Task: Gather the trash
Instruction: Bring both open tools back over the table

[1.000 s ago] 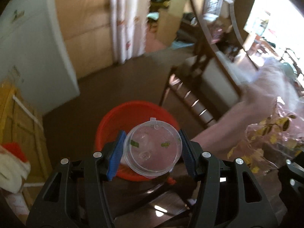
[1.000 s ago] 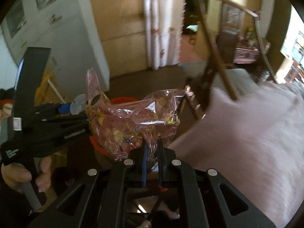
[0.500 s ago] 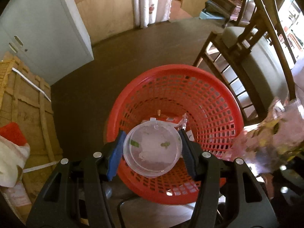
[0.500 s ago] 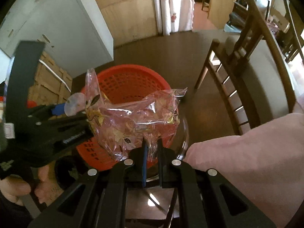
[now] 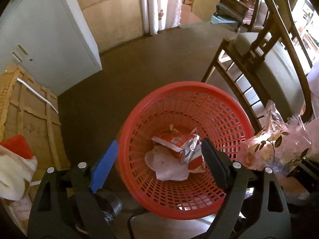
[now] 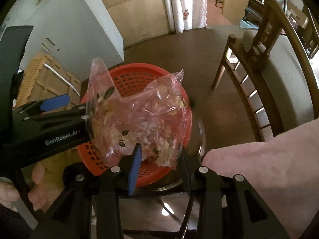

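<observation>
Dark brown flooring (image 5: 123,75) fills the background, with a grey cabinet (image 5: 39,39) and a flowered curtain (image 5: 159,6) at the far wall, strapped cardboard (image 5: 26,109) to the left and a wooden chair (image 5: 265,59) to the right. Directly ahead of and below the left gripper (image 5: 157,165) stands a red mesh basket (image 5: 219,107), round, with a slotted wall. Inside it lie a red-and-white foil snack wrapper (image 5: 179,145), torn open and showing its silver lining, and beneath that a pale round lid-like piece (image 5: 165,165), partly covered by the wrapper. The left gripper's jaws have just been opening and now stand wide apart with nothing between them; its blue pad (image 5: 103,167) lies outside the basket's left wall and its black pad (image 5: 213,165) over the basket's interior. The right gripper (image 6: 159,165) has likewise just been opening: its jaws are parted, and the lower edge of a clear pinkish plastic bag (image 6: 143,119) printed with leaves and flowers sits between them; whether the pads still touch the film cannot be told. This bag is crumpled and translucent, standing up ahead of the right gripper above the basket's near rim, its left corner just beside the left gripper's body. A pink sleeve (image 6: 269,159) shows to the right of the right gripper.
</observation>
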Available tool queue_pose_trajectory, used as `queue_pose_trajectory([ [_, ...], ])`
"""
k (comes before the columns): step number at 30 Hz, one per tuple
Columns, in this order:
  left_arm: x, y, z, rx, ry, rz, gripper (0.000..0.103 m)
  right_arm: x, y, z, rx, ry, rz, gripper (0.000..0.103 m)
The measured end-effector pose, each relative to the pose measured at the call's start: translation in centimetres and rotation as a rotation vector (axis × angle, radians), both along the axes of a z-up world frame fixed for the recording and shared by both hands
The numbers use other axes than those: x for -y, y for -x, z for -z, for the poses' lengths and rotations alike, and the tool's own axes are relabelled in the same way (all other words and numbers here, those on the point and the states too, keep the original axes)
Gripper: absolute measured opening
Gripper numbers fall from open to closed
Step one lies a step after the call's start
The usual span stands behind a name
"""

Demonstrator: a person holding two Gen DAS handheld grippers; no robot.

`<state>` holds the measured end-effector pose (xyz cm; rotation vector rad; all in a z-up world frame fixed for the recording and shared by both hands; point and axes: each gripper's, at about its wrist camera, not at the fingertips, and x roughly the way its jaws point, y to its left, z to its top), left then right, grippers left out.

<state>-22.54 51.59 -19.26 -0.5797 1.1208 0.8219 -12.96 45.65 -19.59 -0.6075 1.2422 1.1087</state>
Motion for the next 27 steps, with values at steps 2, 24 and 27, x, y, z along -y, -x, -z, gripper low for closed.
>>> queue_pose_trajectory([
  [2,-0.1,0.3,-0.6,0.007,-0.005,-0.016,0.083,-0.4,0.2,0.0,-0.001,-0.001,-0.012,0.039],
  [24,2.6,1.0,-7.8,0.110,-0.090,-0.014,0.087,8.1,-0.3,-9.5,0.030,-0.217,0.040,0.056],
  [27,5.3,-0.8,-10.7,0.164,-0.131,0.071,0.087,12.6,-1.4,-13.0,0.071,-0.302,0.105,0.066],
])
